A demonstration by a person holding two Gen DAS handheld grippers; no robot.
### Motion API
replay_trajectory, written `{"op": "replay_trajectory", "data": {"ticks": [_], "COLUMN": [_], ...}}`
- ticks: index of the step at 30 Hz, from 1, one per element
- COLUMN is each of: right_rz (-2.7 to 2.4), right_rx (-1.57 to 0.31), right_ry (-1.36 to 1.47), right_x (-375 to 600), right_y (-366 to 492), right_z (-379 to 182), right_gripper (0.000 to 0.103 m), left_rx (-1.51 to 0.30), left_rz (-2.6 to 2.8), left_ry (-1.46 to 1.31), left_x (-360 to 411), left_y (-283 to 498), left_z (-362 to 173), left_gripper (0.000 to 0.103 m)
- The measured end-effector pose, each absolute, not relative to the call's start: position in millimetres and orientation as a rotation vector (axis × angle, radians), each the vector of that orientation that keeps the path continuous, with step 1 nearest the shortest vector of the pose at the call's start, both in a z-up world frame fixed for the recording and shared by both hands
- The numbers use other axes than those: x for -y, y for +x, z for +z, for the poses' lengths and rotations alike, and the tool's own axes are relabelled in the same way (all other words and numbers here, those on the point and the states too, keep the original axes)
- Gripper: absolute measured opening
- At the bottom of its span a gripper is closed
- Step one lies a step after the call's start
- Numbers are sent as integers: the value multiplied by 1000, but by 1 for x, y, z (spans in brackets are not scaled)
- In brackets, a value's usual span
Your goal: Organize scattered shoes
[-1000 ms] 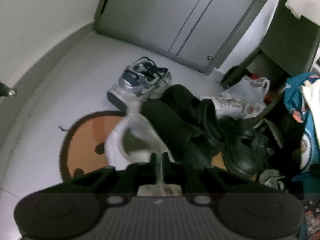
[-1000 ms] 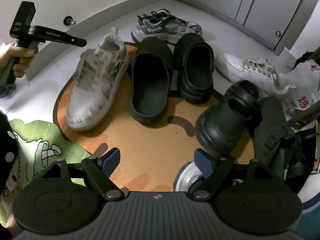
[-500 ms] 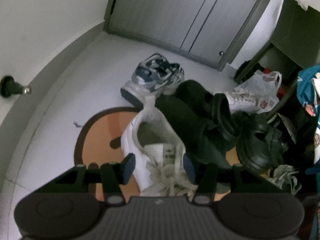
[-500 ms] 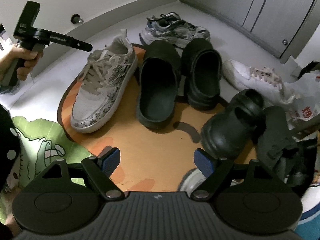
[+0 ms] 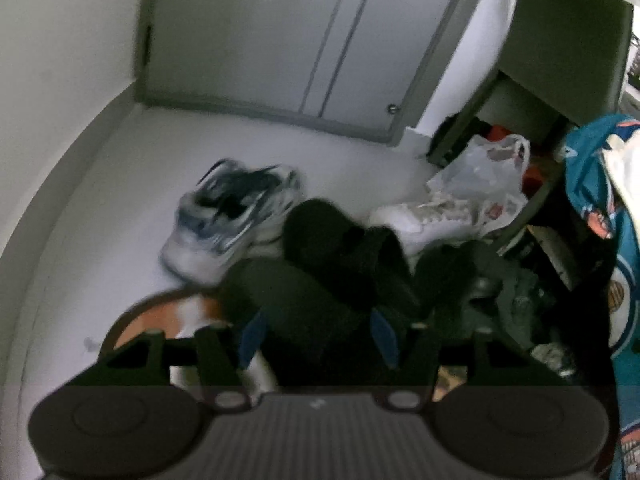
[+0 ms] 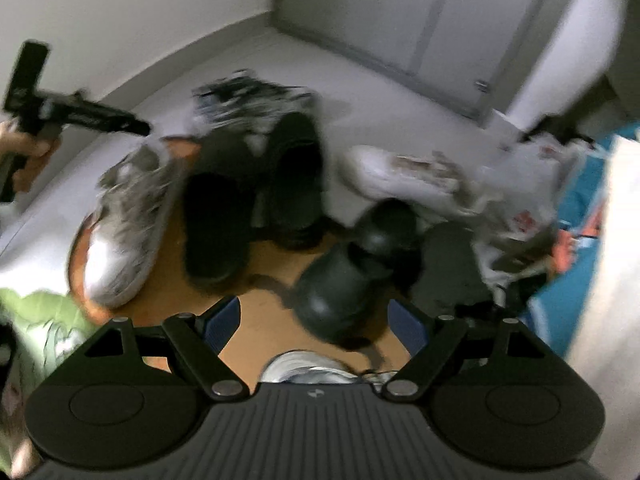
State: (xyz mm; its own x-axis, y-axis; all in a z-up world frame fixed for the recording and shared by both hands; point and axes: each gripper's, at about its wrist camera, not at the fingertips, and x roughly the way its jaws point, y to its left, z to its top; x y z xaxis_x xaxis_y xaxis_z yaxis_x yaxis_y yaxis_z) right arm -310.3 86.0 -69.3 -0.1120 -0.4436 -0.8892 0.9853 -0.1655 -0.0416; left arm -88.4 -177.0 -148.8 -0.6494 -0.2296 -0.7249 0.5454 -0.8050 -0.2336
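Both views are blurred. A worn white sneaker (image 6: 124, 224) lies on the left of the round orange mat (image 6: 260, 316). Beside it lie two black clogs (image 6: 218, 216), side by side. A grey-blue running shoe (image 6: 248, 100) lies behind them; it also shows in the left wrist view (image 5: 232, 220). A white sneaker (image 6: 400, 176) lies at the right, and a dark clog (image 6: 340, 292) sits near my right gripper (image 6: 316, 320), which is open and empty. My left gripper (image 5: 316, 336) is open and empty above a black clog (image 5: 288, 304); it shows raised at the left in the right wrist view (image 6: 80, 116).
Grey cabinet doors (image 5: 280, 40) stand at the back. A white plastic bag (image 5: 488, 180) and dark clutter lie by an open cabinet at the right. Teal fabric (image 5: 600, 200) hangs at the far right. A green patterned mat (image 6: 44, 320) lies at the lower left.
My left gripper has let go of the worn white sneaker, which now lies on the mat, and has opened and lifted away. My right gripper has swung to the right, still open.
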Motion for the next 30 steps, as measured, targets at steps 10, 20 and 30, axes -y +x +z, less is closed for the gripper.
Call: {"op": "replay_trajectory", "data": {"ticks": [10, 20, 30], "right_rz": [-1666, -1742, -1896], "right_rx": [-834, -749, -604], "right_ry": [836, 972, 1021], "right_x": [-64, -64, -64], "right_y": [-330, -356, -387], "right_z": [-63, -70, -69], "right_gripper": [85, 84, 85], "left_rx": [-671, -769, -853], "left_rz": [-2459, -2485, -2428], "left_ry": [1038, 1134, 1227], "left_x": [188, 184, 183], "left_y": [-187, -326, -428], "left_z": [-141, -158, -173], "left_gripper": [61, 62, 67]}}
